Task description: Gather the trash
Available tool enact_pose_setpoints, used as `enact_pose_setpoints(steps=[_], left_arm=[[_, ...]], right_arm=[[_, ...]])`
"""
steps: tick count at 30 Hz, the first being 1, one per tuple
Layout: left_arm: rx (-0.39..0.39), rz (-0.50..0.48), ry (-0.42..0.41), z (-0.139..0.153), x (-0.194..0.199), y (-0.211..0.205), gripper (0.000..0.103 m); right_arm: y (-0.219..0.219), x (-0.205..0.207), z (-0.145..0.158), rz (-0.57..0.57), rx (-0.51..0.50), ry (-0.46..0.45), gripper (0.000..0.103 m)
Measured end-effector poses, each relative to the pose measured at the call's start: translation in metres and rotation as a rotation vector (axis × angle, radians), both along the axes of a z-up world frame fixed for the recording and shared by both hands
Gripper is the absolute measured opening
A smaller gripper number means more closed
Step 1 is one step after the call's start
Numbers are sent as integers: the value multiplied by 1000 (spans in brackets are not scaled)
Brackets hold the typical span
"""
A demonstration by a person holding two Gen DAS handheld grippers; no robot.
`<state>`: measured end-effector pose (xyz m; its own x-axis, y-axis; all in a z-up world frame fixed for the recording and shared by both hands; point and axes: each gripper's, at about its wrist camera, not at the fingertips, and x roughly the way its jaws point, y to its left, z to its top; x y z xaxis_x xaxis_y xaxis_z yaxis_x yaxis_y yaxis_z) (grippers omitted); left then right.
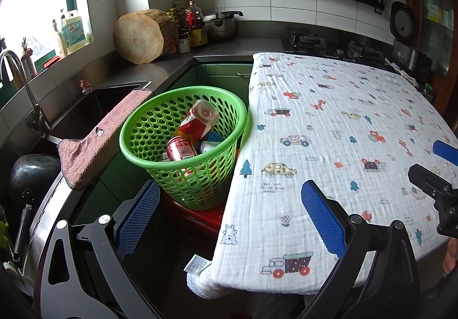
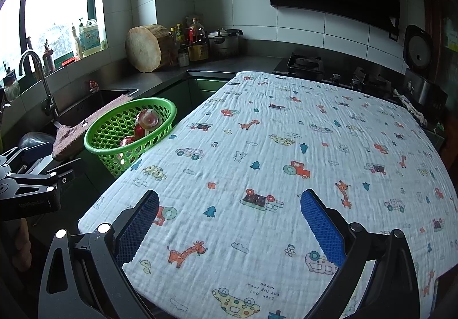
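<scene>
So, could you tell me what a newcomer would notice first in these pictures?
Probably the green basket left of the table, already holding a red can and a bottle. Next, the cartoon-print cloth covering the table, with no trash visible on it. Both tools, left and right, hang open.

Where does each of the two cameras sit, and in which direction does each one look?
Left wrist: sits on the left gripper, open, above the table's left edge; faces the green basket of trash; the right gripper shows at the right edge.
Right wrist: sits on the right gripper, open, over the patterned tablecloth; faces the counter corner; the left gripper's body shows at the left edge.
Shared: basket, tablecloth, round chopping block, faucet.
</scene>
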<state>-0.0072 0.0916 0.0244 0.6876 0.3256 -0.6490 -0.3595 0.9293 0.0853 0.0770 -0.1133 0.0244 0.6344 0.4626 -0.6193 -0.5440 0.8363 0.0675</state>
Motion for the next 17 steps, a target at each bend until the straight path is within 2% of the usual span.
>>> enact_pose_setpoints(steps=[17], left_arm=[[-7,4,0,-3,0,2,98]], right_arm=[[2,0,-2,1,-4,4,96]])
